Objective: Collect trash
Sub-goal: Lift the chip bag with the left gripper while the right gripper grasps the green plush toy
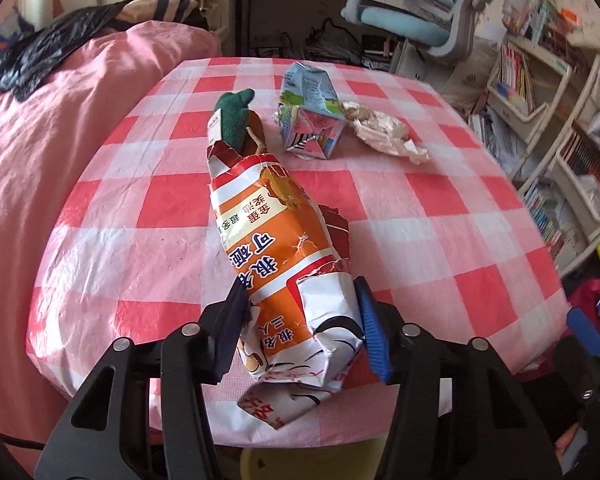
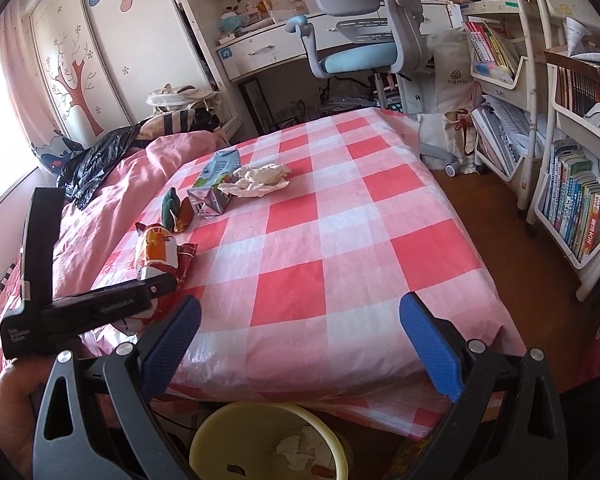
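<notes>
From the left wrist cam, the left gripper has its jaws squeezed in on the near end of an orange and white snack bag, pads pressing the crumpled foil from both sides, so it's holding the bag, which runs straight out ahead of the fingers across the pink checkered tablecloth. Just past the bag's far end sits a little green and brown plush toy, and off to the right of that a squashed milk carton with a crumpled wrapper touching its right side. From the right wrist cam, the right gripper is spread wide with nothing between the blue pads, hovering over the near table edge, and a yellow trash bin with some paper already in it sits right below it. The left gripper shows up to its left with the bag in its tip. What could go wrong, I reckon: the bag is torn and floppy and is only held by one end, so it might slide out or rip when lifted, and the far end could drag and knock the plush toy along. Also the toy doesn't look like trash, so grabbing it by mistake would be a goof.
</notes>
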`<state>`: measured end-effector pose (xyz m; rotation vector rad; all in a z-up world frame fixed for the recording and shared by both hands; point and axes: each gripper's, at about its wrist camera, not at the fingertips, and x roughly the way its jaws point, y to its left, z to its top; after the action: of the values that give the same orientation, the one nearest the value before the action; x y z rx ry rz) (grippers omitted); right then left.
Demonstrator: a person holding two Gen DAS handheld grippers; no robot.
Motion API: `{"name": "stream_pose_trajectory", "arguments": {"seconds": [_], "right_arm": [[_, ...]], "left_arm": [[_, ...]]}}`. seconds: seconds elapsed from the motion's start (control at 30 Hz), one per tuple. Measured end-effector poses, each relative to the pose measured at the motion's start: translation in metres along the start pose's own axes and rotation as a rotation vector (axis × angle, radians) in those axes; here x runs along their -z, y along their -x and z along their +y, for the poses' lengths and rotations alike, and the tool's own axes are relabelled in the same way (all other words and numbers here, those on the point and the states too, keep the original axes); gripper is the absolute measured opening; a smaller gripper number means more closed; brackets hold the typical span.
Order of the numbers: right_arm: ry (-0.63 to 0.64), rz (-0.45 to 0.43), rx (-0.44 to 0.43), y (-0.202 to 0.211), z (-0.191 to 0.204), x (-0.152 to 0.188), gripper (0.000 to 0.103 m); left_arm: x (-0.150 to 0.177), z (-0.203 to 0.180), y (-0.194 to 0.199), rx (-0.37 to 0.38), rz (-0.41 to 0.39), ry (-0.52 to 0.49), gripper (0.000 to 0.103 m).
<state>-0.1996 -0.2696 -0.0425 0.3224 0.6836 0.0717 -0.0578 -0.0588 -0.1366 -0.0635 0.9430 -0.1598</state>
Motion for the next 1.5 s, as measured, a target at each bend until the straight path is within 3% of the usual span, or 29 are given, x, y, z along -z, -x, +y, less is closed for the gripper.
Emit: {"name": "stream_pose_trajectory", "arguments": {"seconds": [0.27, 0.5, 0.67, 0.83, 0.93, 1.07, 1.2, 1.43, 1.47, 1.5], "right_arm": [[0.029, 0.021, -0.021, -0.001, 0.007, 0.003, 0.095], [0.109, 0.067, -0.062, -0.011, 0.029, 0.010, 0.095], [0.181, 0.107, -0.139, -0.020, 0.056, 0.008, 0.095], [0.250, 0.095, -0.233, -0.044, 0.096, -0.011, 0.095], [0.325, 0.076, -0.269, -0.069, 0.127, -0.030, 0.093], [0.404, 0.070, -0.259, -0.109, 0.159, -0.064, 0.083], [0.516, 0.067, -0.226, -0.138, 0.185, -0.088, 0.081], [0.673, 0.181, -0.129, -0.196, 0.218, -0.086, 0.079], [0.687, 0.200, -0.117, -0.203, 0.219, -0.083, 0.075], [0.701, 0.221, -0.108, -0.208, 0.221, -0.080, 0.064]], "left_arm": [[-0.024, 0.043, 0.040, 0.089, -0.069, 0.185, 0.050], [-0.057, 0.095, 0.060, 0.069, -0.114, 0.228, 0.051], [-0.059, 0.131, 0.050, 0.151, -0.083, 0.395, 0.051], [-0.064, 0.129, 0.062, 0.131, -0.141, 0.377, 0.051], [-0.062, 0.138, 0.068, 0.127, -0.169, 0.424, 0.051], [-0.060, 0.155, 0.081, 0.120, -0.223, 0.495, 0.052], [-0.059, 0.161, 0.089, 0.126, -0.255, 0.524, 0.052], [-0.062, 0.152, 0.090, 0.148, -0.257, 0.496, 0.052], [-0.062, 0.151, 0.091, 0.148, -0.259, 0.495, 0.052], [-0.062, 0.150, 0.091, 0.149, -0.259, 0.495, 0.052]]}}
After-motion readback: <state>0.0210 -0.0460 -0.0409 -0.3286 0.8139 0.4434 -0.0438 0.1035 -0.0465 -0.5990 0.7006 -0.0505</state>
